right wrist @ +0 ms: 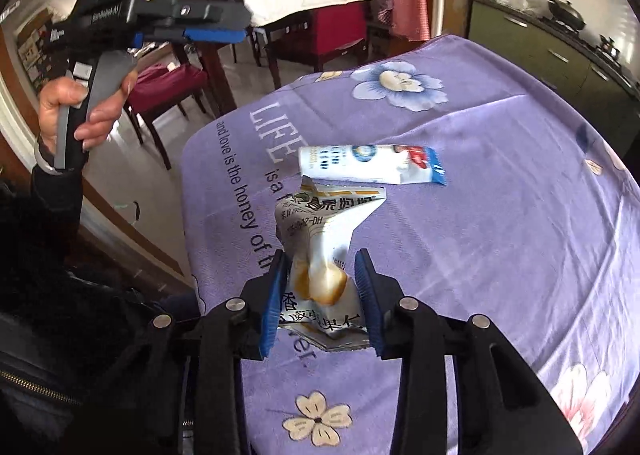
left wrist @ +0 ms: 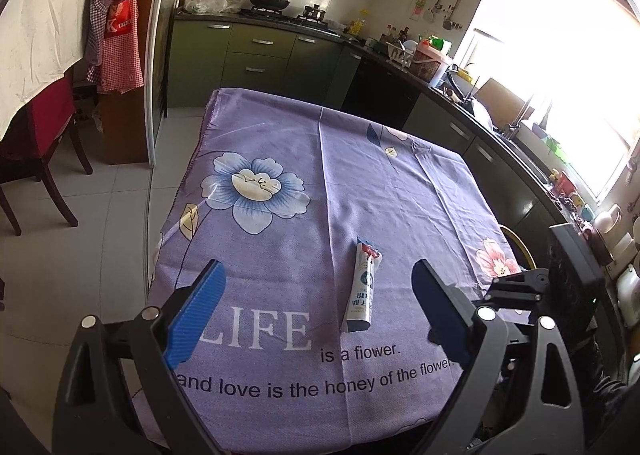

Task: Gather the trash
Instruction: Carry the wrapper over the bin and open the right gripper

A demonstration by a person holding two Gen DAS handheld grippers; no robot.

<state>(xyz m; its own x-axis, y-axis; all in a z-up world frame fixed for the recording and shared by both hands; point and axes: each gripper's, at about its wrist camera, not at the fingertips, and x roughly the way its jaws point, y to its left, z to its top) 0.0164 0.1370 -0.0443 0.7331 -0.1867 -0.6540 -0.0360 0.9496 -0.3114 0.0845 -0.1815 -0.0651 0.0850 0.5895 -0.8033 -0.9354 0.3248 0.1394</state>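
On kitchen table, purple floral tablecloth (left wrist: 280, 159): white-blue wrapper (left wrist: 362, 287) lying flat. Crumpled white snack packet (right wrist: 324, 255) clamped in right gripper (right wrist: 322, 271), above cloth. Left gripper (left wrist: 316, 283) jaws apart, empty.

The purple tablecloth (left wrist: 280, 143) reads "LIFE is a flower." in big white and dark letters, then "and love is the honey of the flower." The crumpled snack wrapper (right wrist: 324, 255) carries Chinese characters and a partial code ending "-DH". The red bag (left wrist: 119, 23) shows a white "K".
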